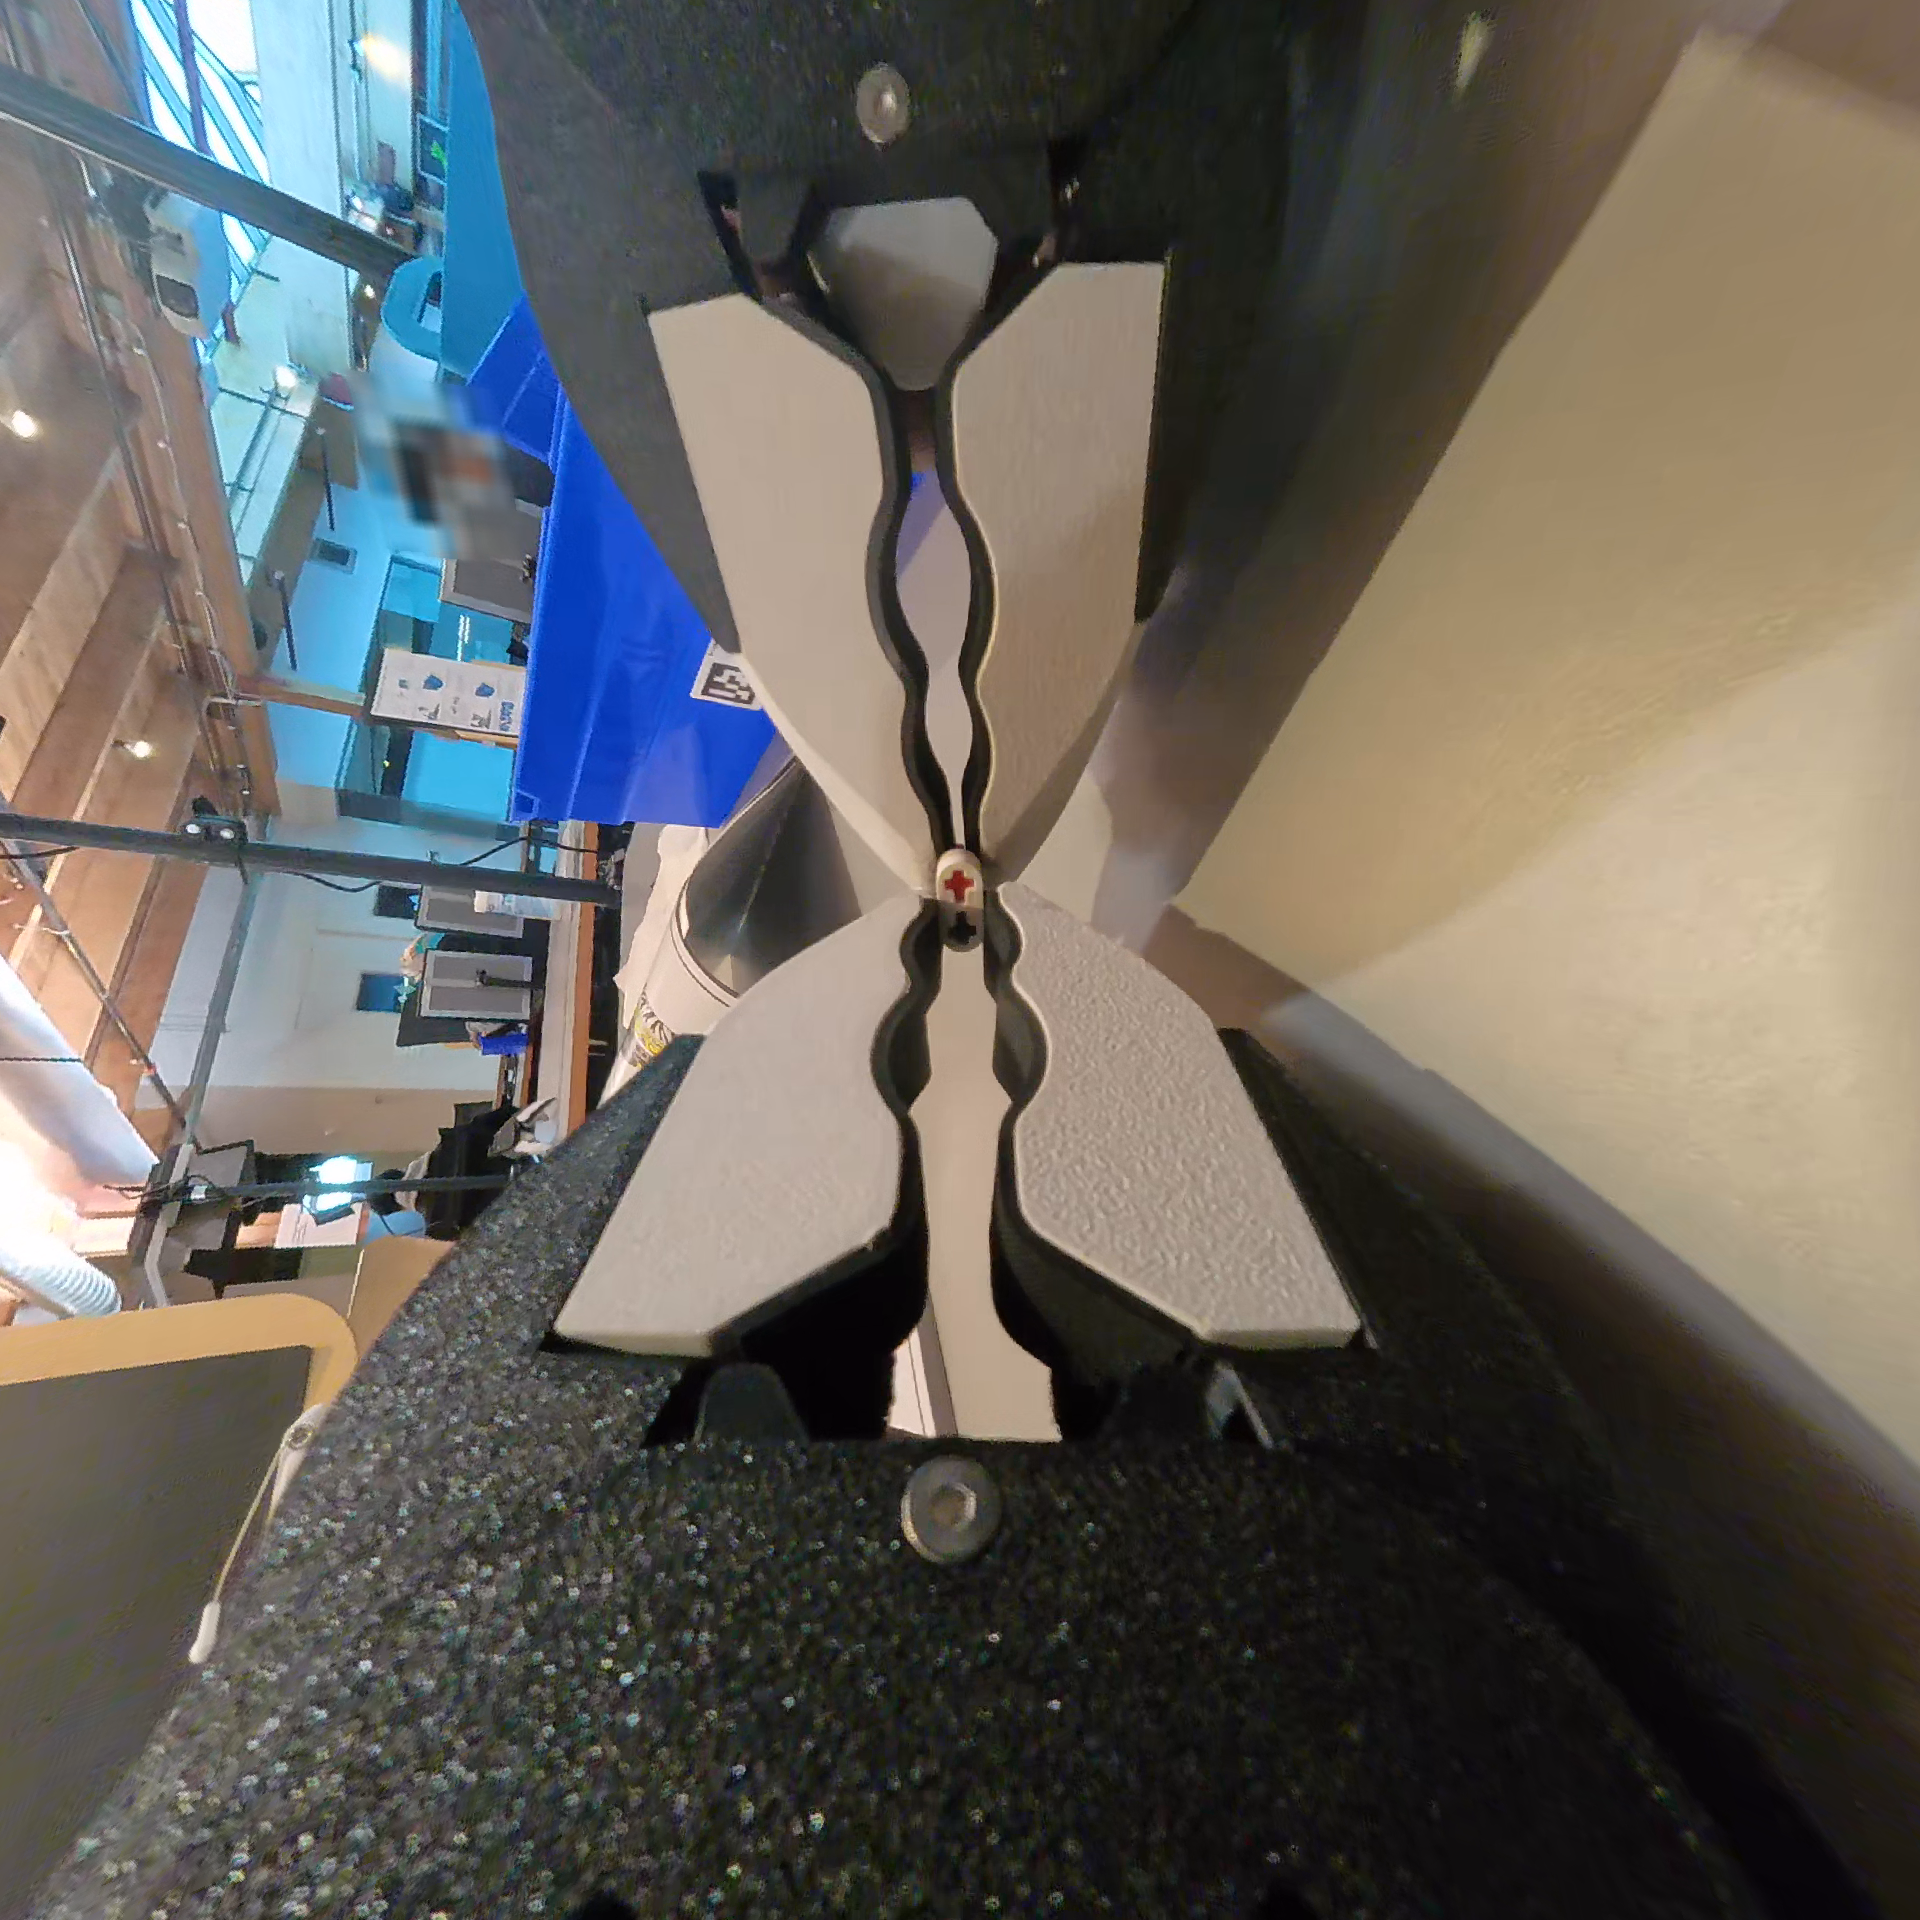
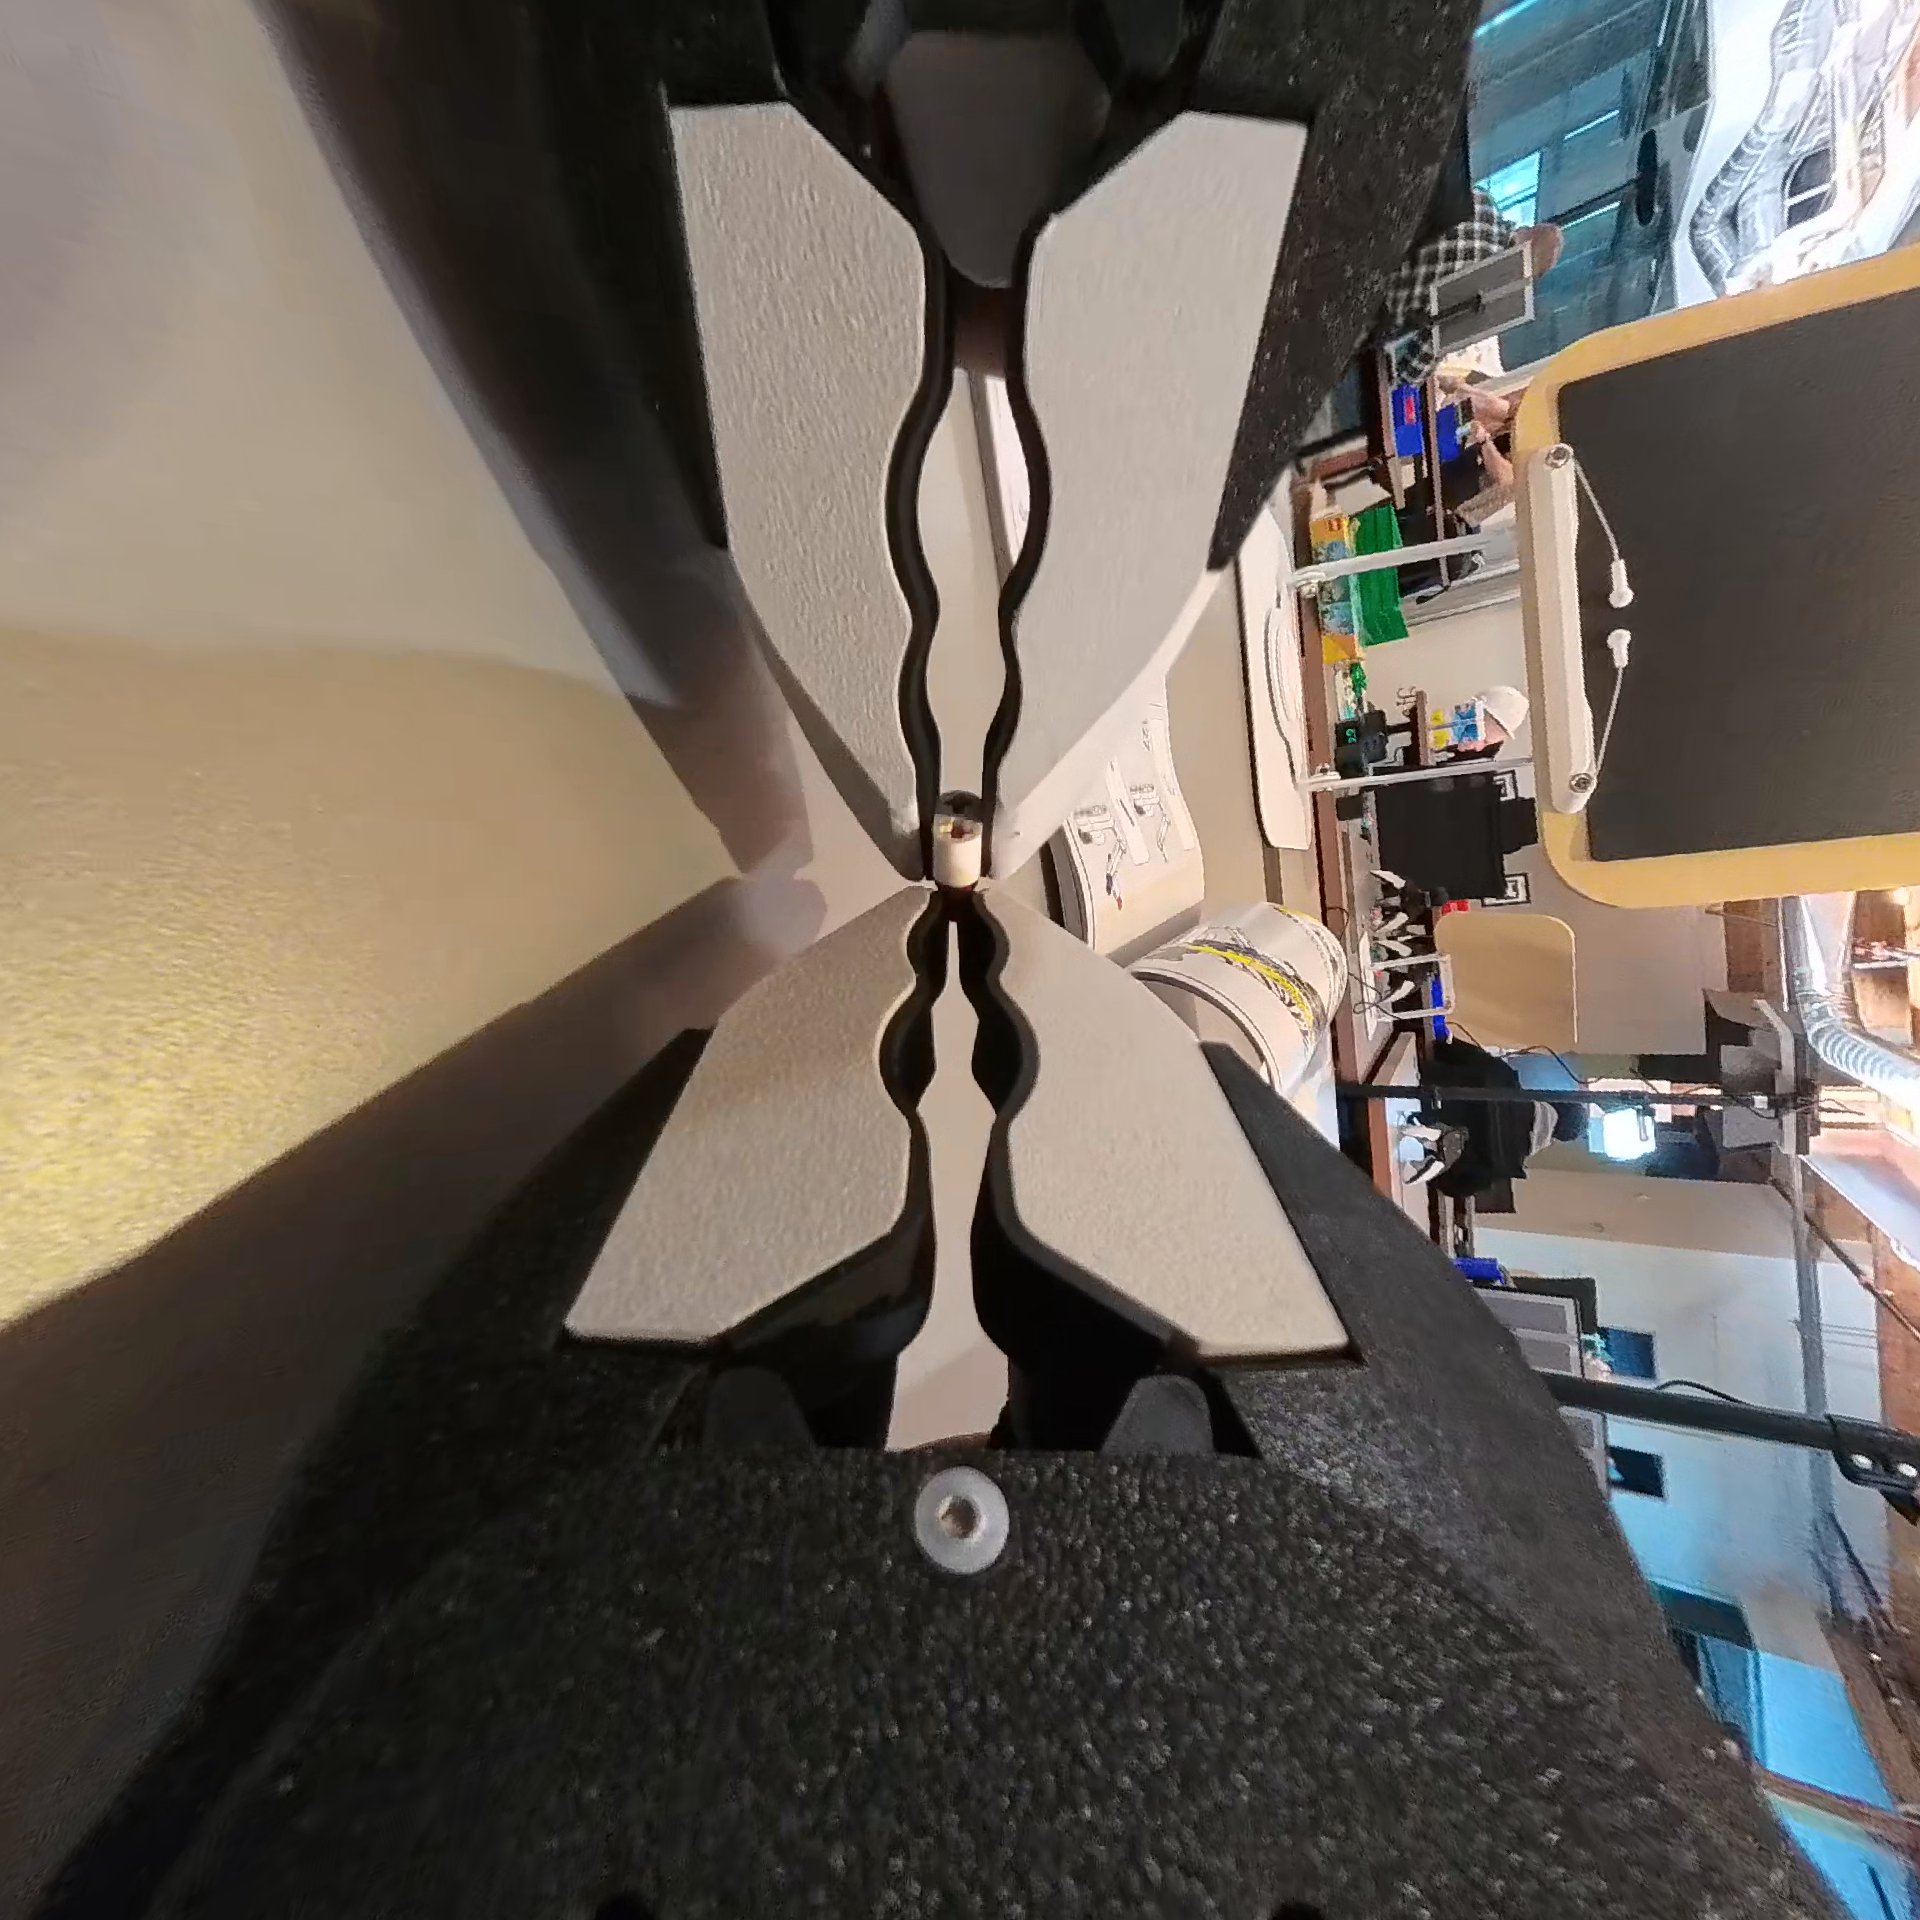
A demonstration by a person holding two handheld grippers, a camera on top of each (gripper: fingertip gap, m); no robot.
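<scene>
White plastic, pierced by a red cross-shaped hole and a black one beside it, is seen at the tips of the left gripper (image 1: 958,902): a small toy building piece (image 1: 957,900) is clamped there between the two fingers (image 1: 1101,1132), whose wavy black pads are closed on its sides. In the right wrist view a similar small white piece (image 2: 956,844), rounded and dark at its far end, is clamped in the same way at the tips of the right gripper (image 2: 956,862), with the fingers (image 2: 1101,1132) drawn nearly together around it. Both pieces are held up off the pale counter (image 2: 1226,873) rather than lying on it.

Beside the right gripper an open instruction booklet (image 2: 1127,831) is laid on the counter, and a printed white box (image 2: 1247,982) is seen just beside it, toward the counter's edge. In the left wrist view a blue plastic bin (image 1: 613,665) with a black-and-white square marker is seen past the fingers, and a printed white box (image 1: 665,997) is seen nearer them. A cream wall (image 1: 1558,623) fills the other side of each view.
</scene>
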